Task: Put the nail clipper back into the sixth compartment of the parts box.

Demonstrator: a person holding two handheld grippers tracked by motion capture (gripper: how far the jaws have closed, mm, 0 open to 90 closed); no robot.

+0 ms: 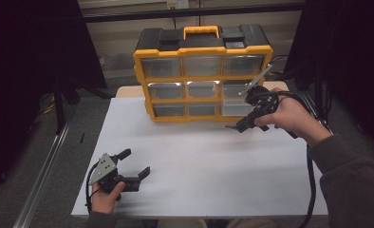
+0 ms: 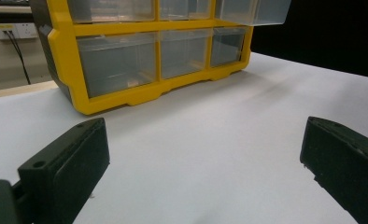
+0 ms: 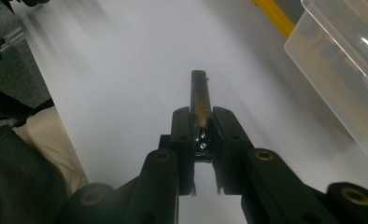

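Note:
A yellow and black drawer cabinet (image 1: 201, 73) with clear drawers stands at the back of the white table top (image 1: 199, 161). One clear drawer (image 1: 235, 102) in its right column is pulled out; it also appears in the right gripper view (image 3: 345, 79). Just in front of that drawer my right gripper (image 1: 238, 126) hangs above the table, shut on a thin dark toothed clip (image 3: 200, 95) that sticks out past its fingertips. My left gripper (image 1: 137, 161) rests low near the table's front left corner, open, with nothing between its wide-set jaws (image 2: 205, 154).
The cabinet (image 2: 126, 56) lies straight ahead of the left gripper. A black cable (image 1: 312, 185) trails from the right gripper along the right forearm. Metal rails (image 1: 42, 171) run beside the table's left edge. Dark curtains flank both sides.

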